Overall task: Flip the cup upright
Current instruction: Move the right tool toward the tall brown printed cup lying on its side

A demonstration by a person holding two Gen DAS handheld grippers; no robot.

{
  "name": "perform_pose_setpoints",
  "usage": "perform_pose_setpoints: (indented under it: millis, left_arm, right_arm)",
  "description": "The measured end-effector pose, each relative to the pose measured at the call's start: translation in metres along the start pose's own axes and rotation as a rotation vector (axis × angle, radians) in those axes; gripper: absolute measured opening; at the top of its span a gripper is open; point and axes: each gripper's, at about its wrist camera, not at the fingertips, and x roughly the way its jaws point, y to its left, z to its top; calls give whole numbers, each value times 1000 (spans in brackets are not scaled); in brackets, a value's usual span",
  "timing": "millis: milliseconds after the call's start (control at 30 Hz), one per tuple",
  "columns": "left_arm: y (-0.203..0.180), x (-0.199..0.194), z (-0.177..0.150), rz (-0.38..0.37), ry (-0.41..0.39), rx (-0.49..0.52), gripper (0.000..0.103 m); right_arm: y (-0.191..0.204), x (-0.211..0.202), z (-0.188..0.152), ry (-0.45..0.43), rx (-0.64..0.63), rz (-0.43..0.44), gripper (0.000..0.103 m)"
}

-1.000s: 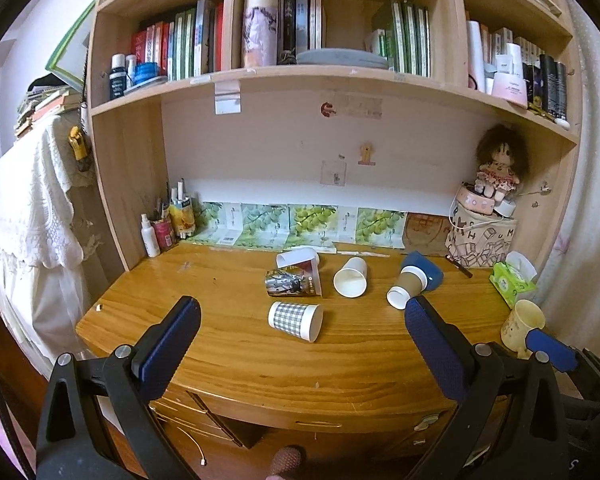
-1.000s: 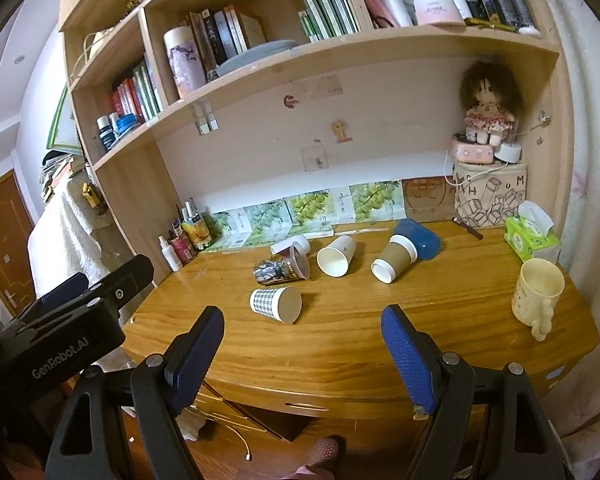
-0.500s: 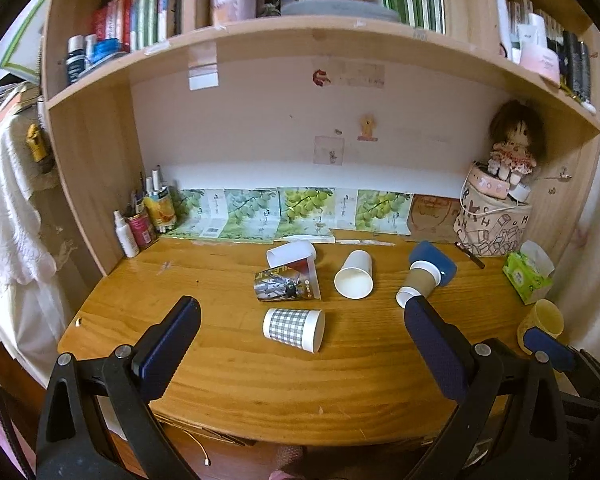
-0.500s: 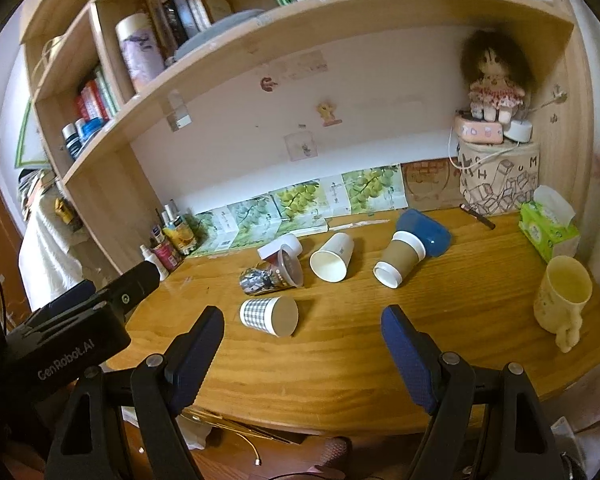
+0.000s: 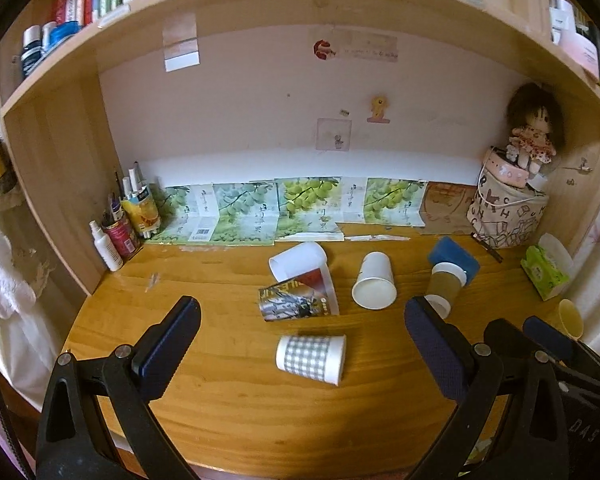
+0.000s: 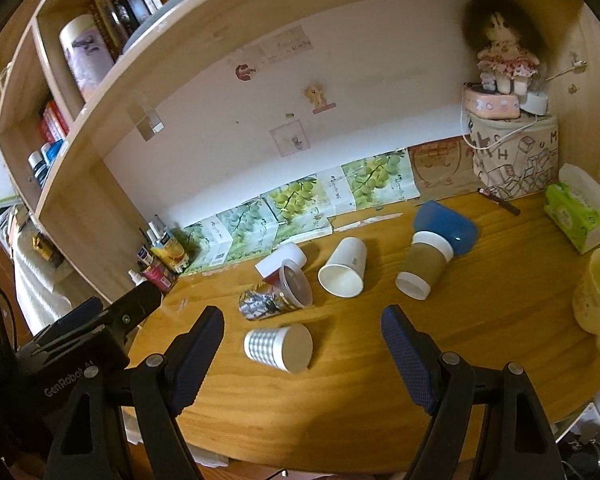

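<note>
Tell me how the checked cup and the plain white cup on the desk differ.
The checked cup has a grey-and-white grid pattern; the plain white cup has almost no marking. The checked cup lies nearest the grippers with its mouth to the right in the left wrist view; the plain white cup lies farther back, its open mouth turned toward the camera. Both are paper cups lying on their sides on the wooden desk, ungripped.

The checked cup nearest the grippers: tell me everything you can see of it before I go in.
The checked cup looks like a paper cup, white with a grey gingham band around its middle. It lies on its side on the wooden desk, mouth toward the right, base toward the left. It looks intact and uncrushed. Nothing but the desk touches it; the printed cup lies just behind, apart. The left gripper and right gripper are open and frame it without contact.
</note>
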Motion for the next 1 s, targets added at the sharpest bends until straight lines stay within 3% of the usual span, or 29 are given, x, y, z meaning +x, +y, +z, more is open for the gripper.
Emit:
perform_pose_setpoints:
  millis: [433, 833, 1000]
  left_arm:
    - [27, 56, 30, -34, 75, 133, 101]
    - [36, 118, 51, -165, 238, 219, 101]
    - [26, 145, 51, -212, 294, 329, 101]
  right_arm:
    - [16, 67, 19, 49, 125, 2, 82]
    - [11, 132, 38, 150, 278, 12, 82]
    - [2, 149, 47, 154, 296, 2, 82]
